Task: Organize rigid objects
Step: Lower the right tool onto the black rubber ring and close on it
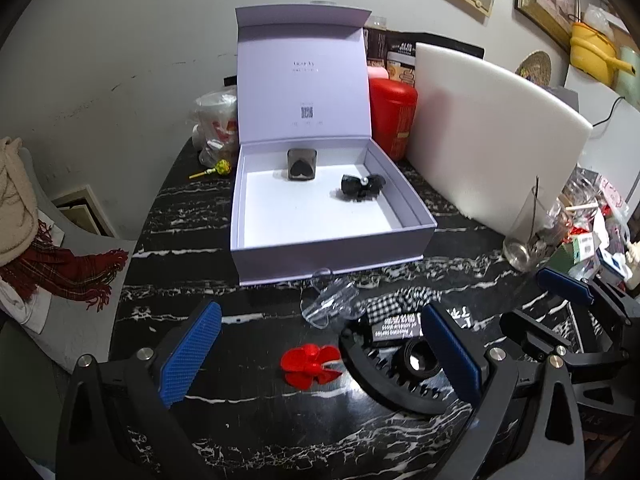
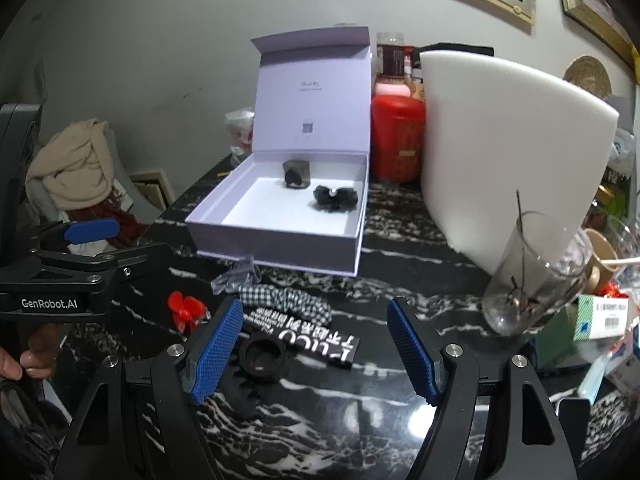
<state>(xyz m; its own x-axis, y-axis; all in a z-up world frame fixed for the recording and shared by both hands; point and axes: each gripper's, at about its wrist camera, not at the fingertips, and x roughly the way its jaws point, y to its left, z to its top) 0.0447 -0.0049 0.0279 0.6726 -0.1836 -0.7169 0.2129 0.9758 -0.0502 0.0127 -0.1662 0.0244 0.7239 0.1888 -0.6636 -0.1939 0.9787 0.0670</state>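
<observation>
An open lilac box stands on the black marble table, lid up. Inside lie a dark square case and a black bow clip. In front of the box lie a red flower clip, a clear plastic piece, a checked fabric bow, a black labelled card and a black ring. My left gripper is open over the red clip. My right gripper is open over the card.
A white foam board stands upright to the right of the box, a red canister behind it. A glass and clutter sit at the right. A chair with clothes stands left.
</observation>
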